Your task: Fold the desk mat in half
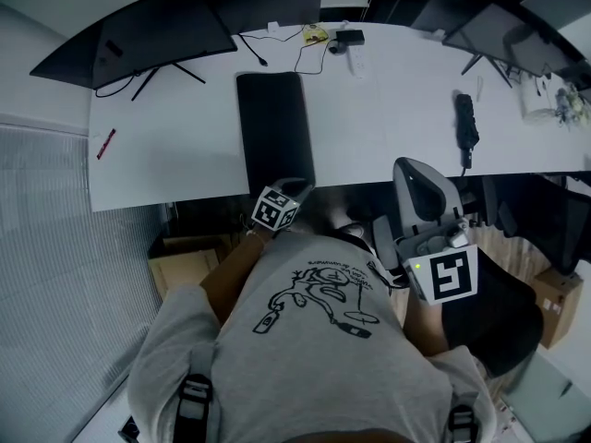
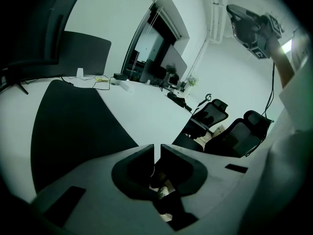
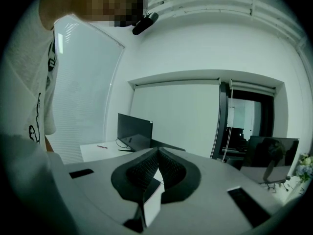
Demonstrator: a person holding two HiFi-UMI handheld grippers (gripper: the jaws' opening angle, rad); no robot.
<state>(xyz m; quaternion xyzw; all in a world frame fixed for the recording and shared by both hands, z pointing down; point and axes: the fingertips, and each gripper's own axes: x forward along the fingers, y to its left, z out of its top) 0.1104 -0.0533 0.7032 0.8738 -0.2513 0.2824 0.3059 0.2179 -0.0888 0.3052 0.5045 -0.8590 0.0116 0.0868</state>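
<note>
The black desk mat (image 1: 273, 132) lies flat on the white desk (image 1: 388, 127) as a narrow strip running from the near edge toward the back; it fills the left of the left gripper view (image 2: 73, 126). My left gripper (image 1: 297, 188) sits at the mat's near right corner, at the desk edge. Its jaws (image 2: 157, 150) stand a narrow slit apart with nothing between them. My right gripper (image 3: 157, 150) is held back from the desk beside my body, fingertips touching and empty; its marker cube (image 1: 443, 275) shows above the chair.
Two dark monitors (image 1: 162, 30) (image 1: 489, 30) stand at the back corners. Cables and a yellow item (image 1: 314, 35), a black power strip (image 1: 465, 118) and a red pen (image 1: 106, 143) lie on the desk. An office chair (image 1: 425, 197) and a cardboard box (image 1: 185, 266) are below the desk edge.
</note>
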